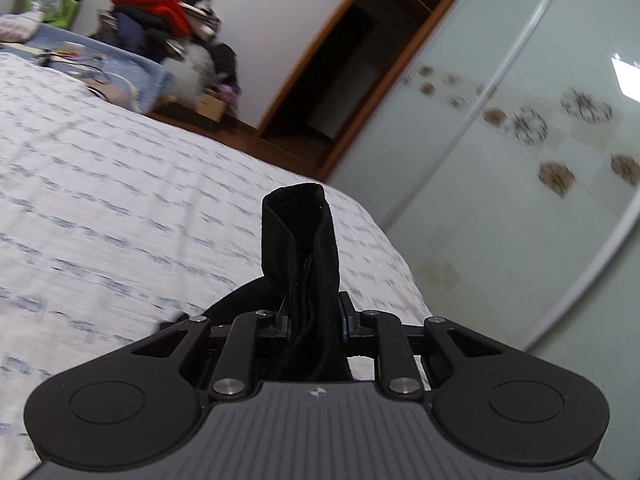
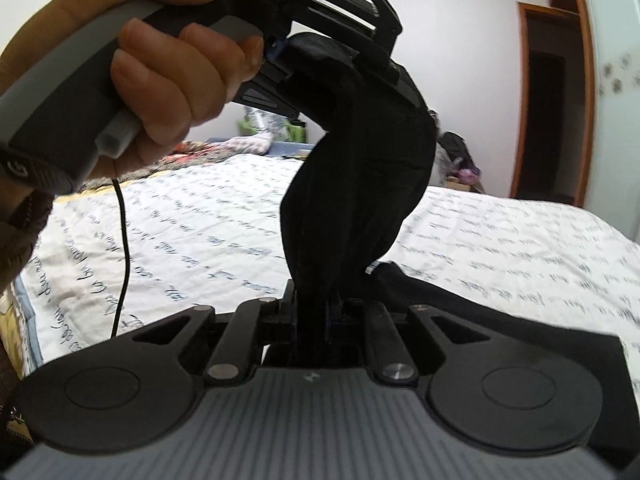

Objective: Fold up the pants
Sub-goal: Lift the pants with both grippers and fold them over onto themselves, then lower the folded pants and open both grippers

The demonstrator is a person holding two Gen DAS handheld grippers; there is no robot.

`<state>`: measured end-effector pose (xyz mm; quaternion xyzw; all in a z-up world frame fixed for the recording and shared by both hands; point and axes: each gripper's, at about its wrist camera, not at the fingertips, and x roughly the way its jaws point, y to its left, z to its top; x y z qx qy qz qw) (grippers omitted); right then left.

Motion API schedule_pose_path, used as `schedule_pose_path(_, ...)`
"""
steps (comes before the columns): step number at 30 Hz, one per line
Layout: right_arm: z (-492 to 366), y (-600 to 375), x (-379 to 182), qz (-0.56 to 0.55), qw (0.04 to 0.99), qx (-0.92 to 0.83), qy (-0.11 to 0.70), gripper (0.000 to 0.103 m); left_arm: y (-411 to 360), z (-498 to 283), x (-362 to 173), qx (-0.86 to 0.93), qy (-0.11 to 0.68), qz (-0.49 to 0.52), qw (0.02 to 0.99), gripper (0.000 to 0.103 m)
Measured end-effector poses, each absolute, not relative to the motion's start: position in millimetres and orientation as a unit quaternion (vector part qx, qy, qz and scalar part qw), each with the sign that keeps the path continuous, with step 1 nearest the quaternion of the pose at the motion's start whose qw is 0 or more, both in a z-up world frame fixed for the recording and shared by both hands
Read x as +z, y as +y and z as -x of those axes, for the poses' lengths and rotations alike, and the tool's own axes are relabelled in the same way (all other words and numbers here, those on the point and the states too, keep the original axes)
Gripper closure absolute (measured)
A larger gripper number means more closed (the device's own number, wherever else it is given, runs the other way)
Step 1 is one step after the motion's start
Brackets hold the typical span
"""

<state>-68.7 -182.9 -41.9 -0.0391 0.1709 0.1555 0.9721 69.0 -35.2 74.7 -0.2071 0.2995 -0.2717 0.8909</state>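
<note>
Both claws pinch the black pants (image 2: 356,184): left claw (image 1: 314,320) and right claw (image 2: 312,312) hold them bunched above the bed (image 1: 120,184).

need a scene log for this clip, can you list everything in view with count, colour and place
pants: one, black, lifted over the bed, strung between both grippers
bed cover: one, white with lines of blue-grey writing, over the bed
wardrobe doors: two sliding panels, pale frosted green with brown flower prints, past the bed's far side
doorway: one, brown wood frame, dark inside, in the white wall
clothes pile: one heap, red and dark pieces, beyond the bed's far corner
cable: one, black, hanging from the left handle
left gripper: black, shut on pants
right gripper: black, shut on pants
left hand: one, wrapped round the grey handle
</note>
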Motion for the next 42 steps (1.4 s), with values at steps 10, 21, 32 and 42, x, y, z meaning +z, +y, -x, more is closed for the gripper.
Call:
schedule_pose_path(10,83,-241,-58,-0.051,0.974,0.106,0.192,0.092,-134,-75,46,-0.333,0.359,0.142,0.860,0.084)
schedule_pose_path(21,82,-284,-82,-0.150,0.957,0.080,0.236,0.087,-213,-89,-6,-0.387,0.463,0.097,0.792,0.069)
schedule_pose_path(32,97,-335,-85,-0.261,0.917,0.091,0.288,0.057,-143,-90,11,-0.343,0.393,0.137,0.842,0.026)
schedule_pose_path(42,137,-376,-36,-0.151,0.956,-0.002,0.251,0.052,-94,-58,-29,-0.295,0.411,0.086,0.858,0.026)
